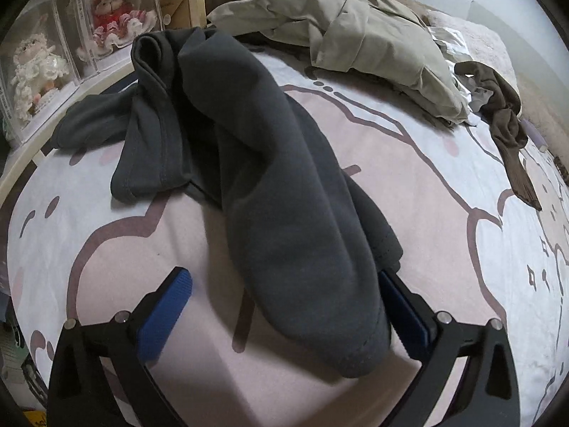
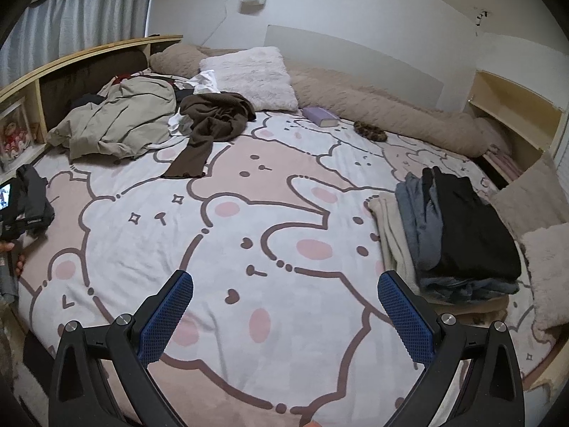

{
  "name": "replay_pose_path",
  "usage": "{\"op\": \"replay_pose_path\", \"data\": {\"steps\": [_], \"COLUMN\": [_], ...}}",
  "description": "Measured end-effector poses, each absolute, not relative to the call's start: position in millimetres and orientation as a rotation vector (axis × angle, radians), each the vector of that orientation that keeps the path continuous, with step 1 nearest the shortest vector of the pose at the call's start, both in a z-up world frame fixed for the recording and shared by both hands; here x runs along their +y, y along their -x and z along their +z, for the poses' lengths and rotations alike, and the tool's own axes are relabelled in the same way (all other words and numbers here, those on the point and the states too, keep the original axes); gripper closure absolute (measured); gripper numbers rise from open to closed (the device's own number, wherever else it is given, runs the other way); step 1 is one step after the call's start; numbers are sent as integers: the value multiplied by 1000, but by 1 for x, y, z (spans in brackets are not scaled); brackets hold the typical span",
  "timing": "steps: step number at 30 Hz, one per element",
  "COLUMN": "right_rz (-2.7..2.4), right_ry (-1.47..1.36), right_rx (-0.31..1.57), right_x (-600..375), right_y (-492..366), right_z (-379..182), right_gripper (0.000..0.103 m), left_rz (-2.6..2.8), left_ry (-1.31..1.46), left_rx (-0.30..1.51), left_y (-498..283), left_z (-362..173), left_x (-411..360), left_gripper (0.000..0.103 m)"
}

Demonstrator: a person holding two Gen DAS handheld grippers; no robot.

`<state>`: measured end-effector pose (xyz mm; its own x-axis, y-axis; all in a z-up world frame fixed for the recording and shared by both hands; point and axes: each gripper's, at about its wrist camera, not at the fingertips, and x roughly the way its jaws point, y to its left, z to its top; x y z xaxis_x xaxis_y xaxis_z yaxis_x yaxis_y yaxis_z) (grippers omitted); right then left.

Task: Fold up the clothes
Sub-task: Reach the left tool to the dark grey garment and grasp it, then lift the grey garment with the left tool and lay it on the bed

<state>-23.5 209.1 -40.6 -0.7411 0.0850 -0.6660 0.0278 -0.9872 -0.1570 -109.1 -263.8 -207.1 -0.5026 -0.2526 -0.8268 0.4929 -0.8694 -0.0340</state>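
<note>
Dark grey garment (image 1: 270, 185) draped between wide-spread left tongs (image 1: 284, 313) on bedsheet (image 1: 444, 213).

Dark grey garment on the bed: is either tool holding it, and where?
Neither. The dark grey garment lies between the open left tool's fingers, unpinched. The right tool is open, empty.

Bed (image 2: 249, 220) under a pale sheet printed with pink and white bears. Near the headboard edge, at its left end: crumpled beige garment (image 2: 117, 121), with a brown knit garment (image 2: 213, 121) just beside it, one sleeve trailing toward the middle. Against the headboard: white fluffy pillow (image 2: 252, 74), long tan plush bolster (image 2: 391, 106). Just in front of the bolster: lilac box (image 2: 320, 115), leopard-print scrunchie (image 2: 370, 131). Toward the right edge: stack of folded clothes (image 2: 451, 235), black on top, blue and cream beneath. At the left edge: dark grey garment (image 1: 249, 163), bunched and twisted, stretching toward the near edge.
</note>
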Motion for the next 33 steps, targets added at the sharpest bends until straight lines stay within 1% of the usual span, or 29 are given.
{"op": "replay_pose_path", "data": {"steps": [1, 3, 4, 5, 6, 7, 10, 13, 17, 23, 27, 30, 33], "right_rz": [2898, 2899, 2897, 2892, 2887, 2885, 2896, 2914, 2922, 2890, 2836, 2785, 2727], "right_ry": [1121, 1118, 1117, 1115, 1112, 1110, 1099, 1080, 1065, 1021, 988, 953, 928], "right_rx": [-247, -261, -267, -268, -261, -246, -202, -195, -187, -103, -45, -6, 36], "right_x": [209, 210, 212, 213, 216, 218, 222, 222, 226, 251, 277, 299, 321], "right_y": [22, 19, 18, 17, 17, 17, 16, 13, 9, 3, -5, -16, -24], "right_z": [-41, -41, -41, -40, -40, -39, -34, -31, -28, -22, -18, -12, -10], "right_gripper": [0, 0, 0, 0, 0, 0, 0, 0, 0, 0, 0, 0, 0], "left_rz": [-2371, -2370, -2370, -2375, -2387, -2397, -2435, -2512, -2692, -3052, -3318, -3550, -3678], "left_ry": [-1233, -1204, -1191, -1186, -1188, -1191, -1197, -1166, -1116, -1070, -1075, -1074, -1163], "left_rx": [362, 342, 335, 335, 344, 356, 365, 297, 209, 62, 84, 86, 61], "left_y": [108, 106, 106, 106, 106, 107, 110, 112, 111, 106, 103, 87, 72], "left_z": [-206, -202, -199, -197, -193, -191, -183, -168, -135, -85, -56, -34, -32], "left_x": [-263, -262, -261, -260, -259, -258, -248, -224, -170, -49, 36, 103, 151], "left_gripper": [1, 13, 29, 48, 60, 78, 83, 84, 84, 84, 84, 84, 84]}}
